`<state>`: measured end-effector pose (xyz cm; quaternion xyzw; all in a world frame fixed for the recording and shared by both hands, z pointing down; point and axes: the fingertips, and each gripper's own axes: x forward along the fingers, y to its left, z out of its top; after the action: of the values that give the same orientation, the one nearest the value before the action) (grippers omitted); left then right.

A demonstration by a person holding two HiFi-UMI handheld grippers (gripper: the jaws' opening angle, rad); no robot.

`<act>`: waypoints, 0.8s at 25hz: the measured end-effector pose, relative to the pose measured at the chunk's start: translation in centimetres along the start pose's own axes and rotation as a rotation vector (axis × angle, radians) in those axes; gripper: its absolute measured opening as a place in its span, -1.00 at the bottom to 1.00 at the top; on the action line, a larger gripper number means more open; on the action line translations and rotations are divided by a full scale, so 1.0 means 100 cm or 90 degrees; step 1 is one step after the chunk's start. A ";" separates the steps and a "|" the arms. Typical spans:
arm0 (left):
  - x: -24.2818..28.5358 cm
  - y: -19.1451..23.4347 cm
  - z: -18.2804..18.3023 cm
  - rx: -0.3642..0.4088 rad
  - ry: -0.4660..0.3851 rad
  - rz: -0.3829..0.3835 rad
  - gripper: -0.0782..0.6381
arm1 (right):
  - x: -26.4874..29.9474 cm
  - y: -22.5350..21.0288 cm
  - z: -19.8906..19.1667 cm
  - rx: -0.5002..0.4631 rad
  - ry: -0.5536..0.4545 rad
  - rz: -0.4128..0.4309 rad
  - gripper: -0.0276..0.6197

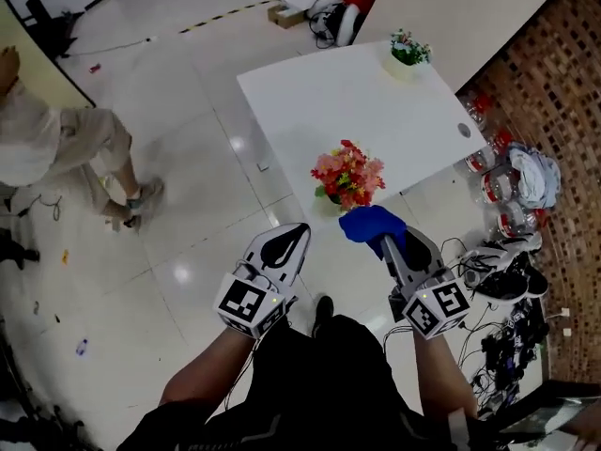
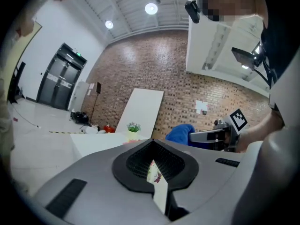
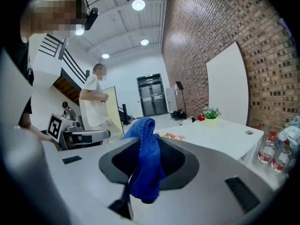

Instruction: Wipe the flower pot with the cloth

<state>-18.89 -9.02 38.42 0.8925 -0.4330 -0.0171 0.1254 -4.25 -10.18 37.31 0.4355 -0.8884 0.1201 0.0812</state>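
The flower pot (image 1: 329, 199) with red and pink flowers (image 1: 348, 174) stands at the near edge of the white table (image 1: 376, 111). My right gripper (image 1: 387, 242) is shut on a blue cloth (image 1: 371, 222), which hangs just right of the pot, close to the flowers. In the right gripper view the cloth (image 3: 145, 163) bulges out between the jaws of that gripper (image 3: 145, 144). My left gripper (image 1: 286, 242) hovers left of the pot and short of the table edge, shut with nothing in it. In its own view the left gripper (image 2: 152, 156) shows only a thin slit with something pale behind.
A small green plant (image 1: 408, 53) in a pale pot sits at the table's far end. Water bottles (image 1: 498, 186), bags and cables crowd the floor to the right. A person (image 1: 56, 148) stands on the tiled floor at left. A brick wall (image 1: 563, 83) runs along the right.
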 end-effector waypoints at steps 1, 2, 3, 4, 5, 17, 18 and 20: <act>0.000 -0.004 -0.002 0.007 0.001 0.007 -0.78 | -0.004 -0.004 0.000 0.002 0.000 0.000 -0.61; 0.000 -0.008 -0.002 0.014 0.004 0.022 -0.78 | -0.008 -0.008 0.002 0.004 -0.001 0.007 -0.61; 0.000 -0.012 0.000 0.020 0.008 0.042 -0.78 | -0.012 -0.012 0.006 0.005 -0.004 0.020 -0.61; 0.001 -0.017 0.004 0.028 0.011 0.062 -0.78 | -0.016 -0.017 0.010 0.004 -0.008 0.036 -0.61; 0.002 -0.022 0.007 0.039 0.012 0.080 -0.78 | -0.020 -0.022 0.015 0.003 -0.015 0.053 -0.61; 0.039 -0.128 0.023 0.025 -0.055 0.330 -0.78 | -0.094 -0.105 0.055 -0.056 -0.019 0.245 -0.61; 0.038 -0.138 0.025 0.027 -0.055 0.339 -0.78 | -0.099 -0.108 0.056 -0.055 -0.018 0.254 -0.61; 0.035 -0.158 0.029 0.031 -0.051 0.351 -0.78 | -0.109 -0.111 0.058 -0.052 -0.016 0.268 -0.61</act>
<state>-4.99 -3.00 32.12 0.7424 -0.6644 -0.0075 0.0864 10.91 -10.19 30.66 0.2385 -0.9648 0.0930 0.0610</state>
